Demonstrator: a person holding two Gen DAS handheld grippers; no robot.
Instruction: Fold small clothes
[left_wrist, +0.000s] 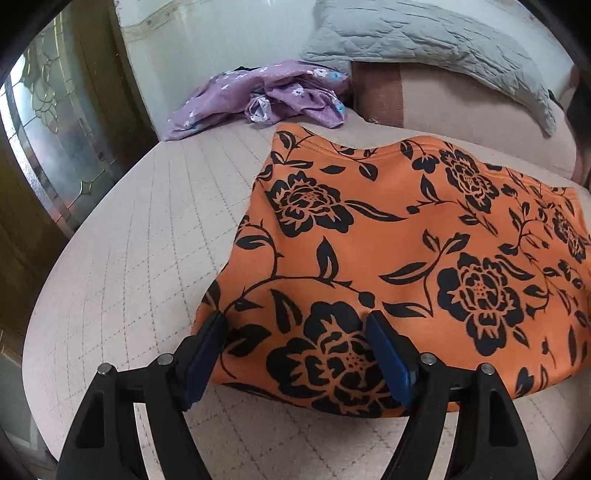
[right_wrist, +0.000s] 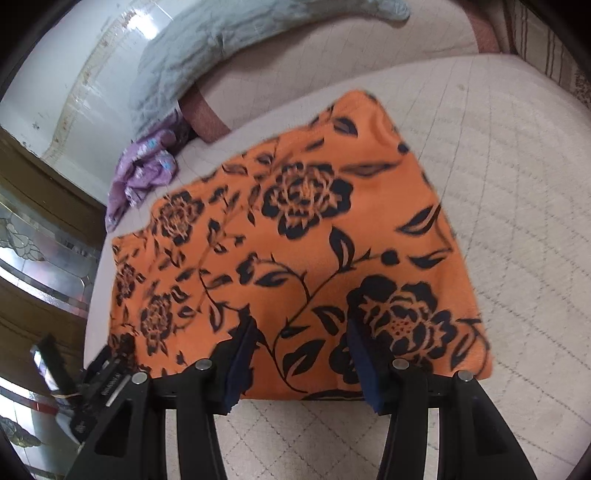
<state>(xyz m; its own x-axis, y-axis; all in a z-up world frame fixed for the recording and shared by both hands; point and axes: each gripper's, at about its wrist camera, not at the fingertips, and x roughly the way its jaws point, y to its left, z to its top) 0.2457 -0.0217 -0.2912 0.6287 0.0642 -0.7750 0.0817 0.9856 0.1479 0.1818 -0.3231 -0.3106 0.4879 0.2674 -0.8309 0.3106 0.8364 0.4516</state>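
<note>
Left wrist view: orange floral garment (left_wrist: 406, 258) spread flat on quilted bed (left_wrist: 129, 258), ready for folding. Left gripper (left_wrist: 295, 328) jaws released, straddling near-left corner. Right gripper (right_wrist: 301, 332) jaws released over near edge, poised for paired pinch.

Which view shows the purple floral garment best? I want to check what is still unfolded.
The left wrist view: the purple floral garment lies crumpled and sharp at the far edge of the bed, nearly whole. The right wrist view shows it smaller, blurred and partly tucked under the grey quilted pillow.
</note>
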